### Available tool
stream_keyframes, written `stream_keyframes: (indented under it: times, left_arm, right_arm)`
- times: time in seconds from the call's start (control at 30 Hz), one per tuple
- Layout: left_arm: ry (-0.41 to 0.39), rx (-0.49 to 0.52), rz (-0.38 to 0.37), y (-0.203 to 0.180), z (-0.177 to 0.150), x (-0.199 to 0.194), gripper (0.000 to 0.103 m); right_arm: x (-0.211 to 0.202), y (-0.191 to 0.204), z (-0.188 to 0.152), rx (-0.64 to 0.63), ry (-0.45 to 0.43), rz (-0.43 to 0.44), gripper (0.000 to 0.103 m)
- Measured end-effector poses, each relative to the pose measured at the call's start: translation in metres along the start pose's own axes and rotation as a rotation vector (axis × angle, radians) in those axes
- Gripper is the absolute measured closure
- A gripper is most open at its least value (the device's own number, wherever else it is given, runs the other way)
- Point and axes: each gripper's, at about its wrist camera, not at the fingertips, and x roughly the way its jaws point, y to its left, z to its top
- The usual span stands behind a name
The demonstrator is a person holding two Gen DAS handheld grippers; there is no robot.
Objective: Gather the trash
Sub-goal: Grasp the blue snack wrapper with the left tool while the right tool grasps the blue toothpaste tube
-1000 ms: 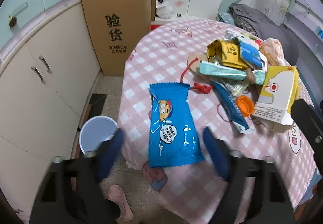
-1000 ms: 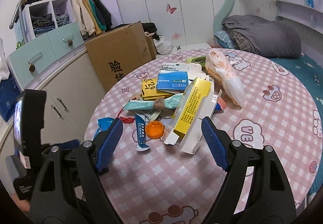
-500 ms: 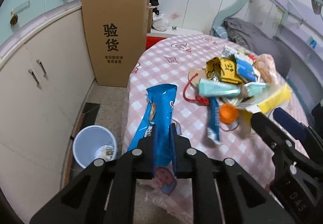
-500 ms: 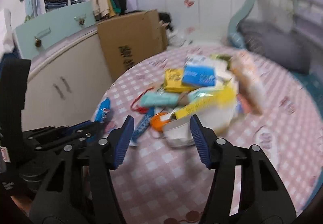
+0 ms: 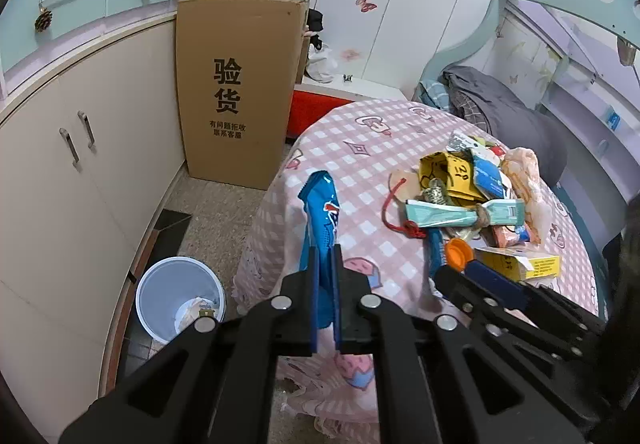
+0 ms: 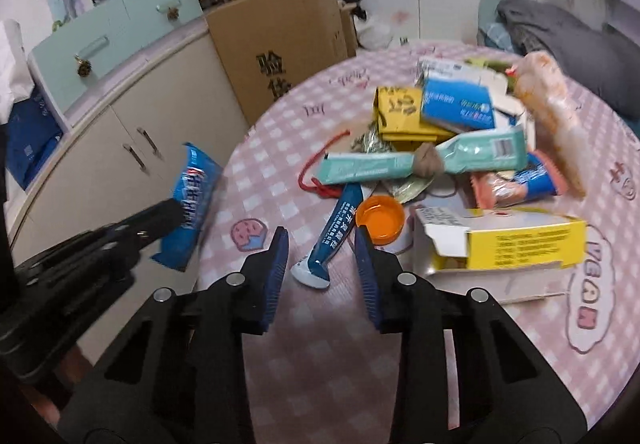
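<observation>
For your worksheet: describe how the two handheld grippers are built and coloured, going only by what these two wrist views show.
Both match. The left gripper and right gripper have matte black angular frames with triangular cut-outs, joined by round silver pivot bolts. Each carries two slim fingers; the right one's dark blue pads are ribbed. No cables, sleeves or hands show, and no markings can be read.

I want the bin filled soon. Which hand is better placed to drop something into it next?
The left. Its gripper is already shut on the blue snack wrapper, with the bin just below and beside it. The right gripper only straddles the blue tube, gripping nothing yet.
</observation>
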Motion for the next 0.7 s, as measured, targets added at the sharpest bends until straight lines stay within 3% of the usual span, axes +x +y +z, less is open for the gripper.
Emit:
stream_keyframes:
  times: [0.2,0.37,0.47,0.7]
  left_arm:
    - [0.001,-0.004,-0.006,0.005,0.005,0.002,0.098]
    - [-0.003,-0.008,-0.011,0.005,0.007,0.002,0.098]
    - [0.008,-0.016,-0.017,0.005,0.007,0.004,0.098]
    - [0.000,-0.001,-0.026,-0.001,0.006,-0.004,0.098]
  right_arm:
    - [0.003,0.008,0.006,-0.035,-0.012,-0.081,0.072]
    - [0.002,0.011,0.005,-0.032,0.018,-0.042,0.074]
    - [0.015,0.003,0.005,-0.012,0.044,-0.072,0.077]
    - [0.011,-0.004,0.007,-0.004,0.036,-0.033,0.094]
